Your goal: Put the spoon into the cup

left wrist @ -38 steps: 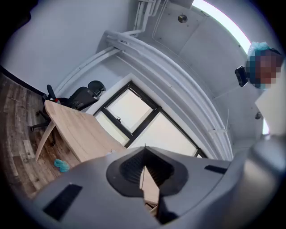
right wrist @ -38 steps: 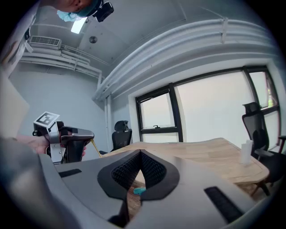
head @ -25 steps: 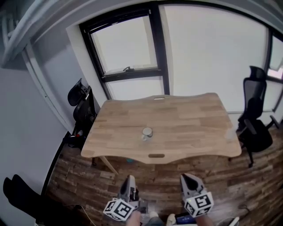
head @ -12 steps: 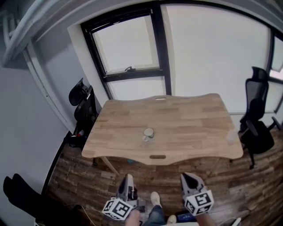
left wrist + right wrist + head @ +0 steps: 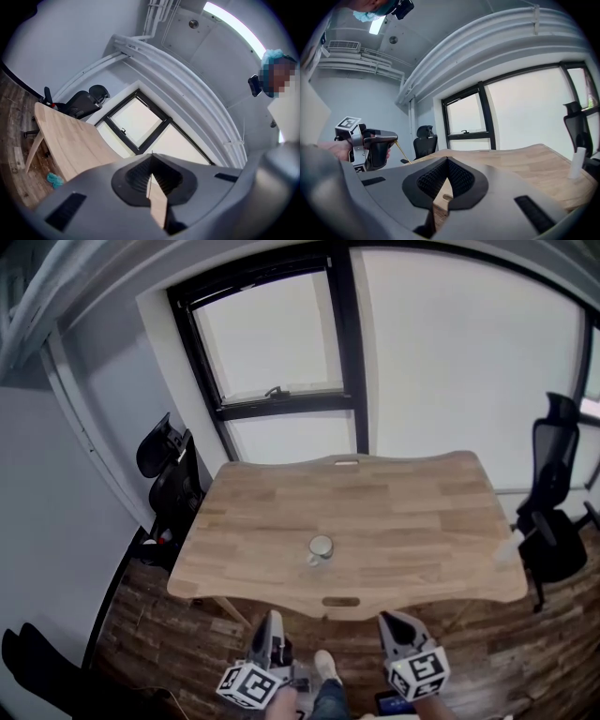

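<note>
A small metal cup (image 5: 321, 547) stands near the front middle of the wooden table (image 5: 394, 512). Both grippers hang low over the floor, short of the table's front edge. My left gripper (image 5: 272, 632) is shut; in the right gripper view a thin gold rod, the spoon's handle (image 5: 404, 153), sticks out of its jaws (image 5: 391, 138). The spoon's bowl is hidden. My right gripper (image 5: 392, 626) has its jaws together with nothing in them; through their narrow slit I see the table top and a small oval rim, probably the cup (image 5: 447, 198).
A black office chair (image 5: 169, 474) stands at the table's left, another (image 5: 555, 512) at its right. A white object (image 5: 506, 549) sits at the table's right edge. A dark-framed window (image 5: 281, 343) is behind. The person's shoe (image 5: 323, 667) shows on the wood floor.
The table and cup have slid lower and nearer in the head view as the person steps closer. Both grippers keep their place and their jaws stay as they were.
</note>
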`<action>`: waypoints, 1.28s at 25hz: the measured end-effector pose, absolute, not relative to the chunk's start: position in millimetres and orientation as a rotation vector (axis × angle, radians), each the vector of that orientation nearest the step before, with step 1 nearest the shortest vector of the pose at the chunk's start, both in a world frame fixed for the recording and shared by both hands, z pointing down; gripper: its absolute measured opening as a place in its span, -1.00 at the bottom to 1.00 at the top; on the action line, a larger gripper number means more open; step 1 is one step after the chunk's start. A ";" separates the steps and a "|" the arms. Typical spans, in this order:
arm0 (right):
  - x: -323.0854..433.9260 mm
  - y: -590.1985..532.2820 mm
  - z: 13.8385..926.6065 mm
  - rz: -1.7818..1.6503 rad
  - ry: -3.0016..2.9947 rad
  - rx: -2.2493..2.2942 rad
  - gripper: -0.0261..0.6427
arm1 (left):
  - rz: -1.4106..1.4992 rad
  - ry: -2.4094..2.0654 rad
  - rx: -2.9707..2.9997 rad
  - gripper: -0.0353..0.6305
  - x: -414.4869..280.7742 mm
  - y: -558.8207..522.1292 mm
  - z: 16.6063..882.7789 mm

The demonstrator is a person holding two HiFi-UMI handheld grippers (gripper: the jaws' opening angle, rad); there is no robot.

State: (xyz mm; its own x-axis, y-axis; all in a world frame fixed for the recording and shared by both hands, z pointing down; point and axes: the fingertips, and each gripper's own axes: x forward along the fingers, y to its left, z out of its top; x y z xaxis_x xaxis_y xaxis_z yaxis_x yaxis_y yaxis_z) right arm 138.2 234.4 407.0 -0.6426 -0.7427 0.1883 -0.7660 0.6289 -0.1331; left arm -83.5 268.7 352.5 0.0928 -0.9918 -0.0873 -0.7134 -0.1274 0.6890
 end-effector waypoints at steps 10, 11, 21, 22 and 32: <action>63.7 89.9 412.5 0.343 -2.673 1.337 -0.93 | -0.746 -1.566 1.909 -0.89 -147.1 108.9 360.8; 55.3 76.1 412.9 0.348 -2.664 1.343 -0.93 | -0.739 -1.554 1.914 -0.89 -152.6 92.9 359.8; 7.6 -21.9 440.7 0.415 -2.547 1.398 -0.93 | -0.708 -1.467 1.904 -0.89 -204.7 -12.0 372.7; 5.7 -26.7 443.1 0.421 -2.537 1.406 -0.93 | -0.704 -1.461 1.901 -0.89 -207.5 -18.0 374.9; 6.3 -30.7 460.8 0.425 -2.480 1.424 -0.93 | -0.695 -1.433 1.865 -0.89 -212.2 -33.1 388.3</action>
